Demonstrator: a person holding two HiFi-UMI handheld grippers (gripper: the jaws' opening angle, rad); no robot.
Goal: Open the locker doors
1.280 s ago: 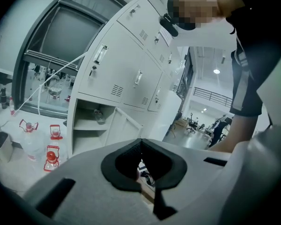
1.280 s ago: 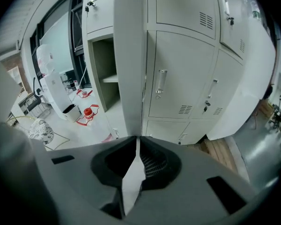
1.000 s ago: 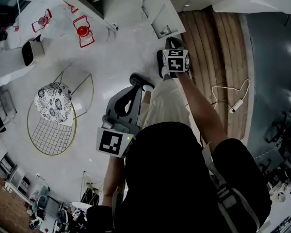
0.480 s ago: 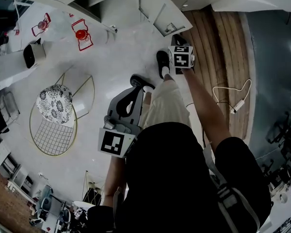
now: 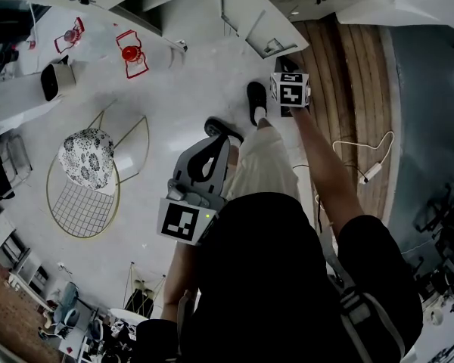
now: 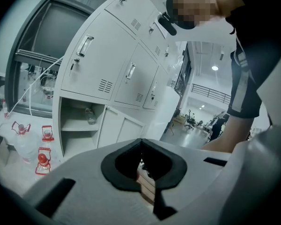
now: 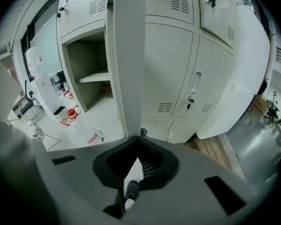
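Right gripper (image 7: pixel 137 142) clenched, nothing pinched, tips at edge of open locker door (image 7: pixel 126 55), frame centre. Left gripper (image 6: pixel 141 142) clenched, empty, lower centre. Likely best: swing door steadily along hinge arc, tips square on edge. Closed doors (image 7: pixel 171 69) at right not yet opened.

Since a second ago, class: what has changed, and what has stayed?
The right tongs, shut, moved forward, closer to the edge of the open door. Nothing was taken hold of or let go. The left tongs hardly moved; chair and lanterns stayed.
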